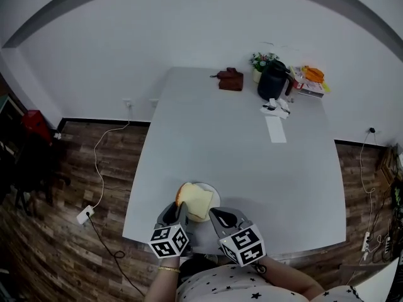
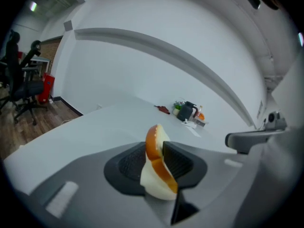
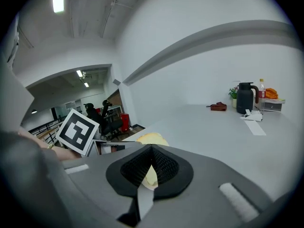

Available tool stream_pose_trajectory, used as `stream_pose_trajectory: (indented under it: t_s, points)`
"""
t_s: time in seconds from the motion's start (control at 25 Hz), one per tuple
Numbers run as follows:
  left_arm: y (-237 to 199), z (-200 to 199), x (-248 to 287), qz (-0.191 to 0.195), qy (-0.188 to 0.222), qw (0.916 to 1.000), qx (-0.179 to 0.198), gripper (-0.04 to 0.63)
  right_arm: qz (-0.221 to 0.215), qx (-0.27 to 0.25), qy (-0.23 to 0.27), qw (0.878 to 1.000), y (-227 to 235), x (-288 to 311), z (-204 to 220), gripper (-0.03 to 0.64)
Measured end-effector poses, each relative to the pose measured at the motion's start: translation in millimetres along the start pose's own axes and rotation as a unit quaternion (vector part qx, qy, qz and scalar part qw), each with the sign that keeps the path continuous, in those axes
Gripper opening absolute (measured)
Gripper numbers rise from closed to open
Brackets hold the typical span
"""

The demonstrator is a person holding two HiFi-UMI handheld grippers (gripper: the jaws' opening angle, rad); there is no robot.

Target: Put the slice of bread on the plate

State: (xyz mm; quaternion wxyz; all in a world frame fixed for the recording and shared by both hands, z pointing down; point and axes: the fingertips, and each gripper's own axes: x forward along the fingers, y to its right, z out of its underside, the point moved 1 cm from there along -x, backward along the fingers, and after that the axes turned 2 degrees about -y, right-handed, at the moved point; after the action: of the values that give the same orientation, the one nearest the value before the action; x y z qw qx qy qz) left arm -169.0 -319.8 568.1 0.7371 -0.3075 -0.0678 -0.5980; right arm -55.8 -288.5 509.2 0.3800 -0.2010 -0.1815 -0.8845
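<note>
White table (image 1: 239,162), bread slice (image 1: 196,201) at plate (image 1: 215,194)

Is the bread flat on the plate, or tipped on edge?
Tipped: in the left gripper view the slice of bread stands crust-up between the jaws of the left hand-held gripper, over the plate.

I count one brown-crusted slice of bread (image 1: 196,200), one round white plate (image 1: 216,194). Two grey two-jaw grippers: left gripper (image 2: 159,158), right gripper (image 3: 151,167). One light grey table (image 1: 239,162). On it: one black jug (image 1: 272,80), one small potted plant (image 1: 261,61), one dark red object (image 1: 230,80), one white paper strip (image 1: 276,129).
</note>
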Motion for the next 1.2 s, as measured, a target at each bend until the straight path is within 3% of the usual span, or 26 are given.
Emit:
stream_pose_trajectory:
  t_s: [0.12,0.28,0.76,0.92,1.2]
  points:
    - [-20,9,5,-0.045,-0.027,0.9982,0.028,0.121,-0.001,0.001,-0.003,1.000,1,7,-1,-0.002]
    - [-36,15,3,-0.071,-0.045,0.9955,0.044,0.145,-0.006,0.000,0.000,1.000,-1,14,-4,-0.002]
    - [-23,-4,-18,-0.070,-0.009,0.9972,0.025,0.150,-0.009,-0.006,0.004,1.000,-2,16,-3,0.000]
    - [-5,-14,-35,-0.072,0.010,0.9972,0.021,0.070,-0.003,-0.005,0.007,1.000,3,14,0,0.000]
    - [26,-23,-69,-0.078,0.029,0.9962,0.025,0.009,0.003,-0.009,0.010,1.000,5,4,6,0.000]
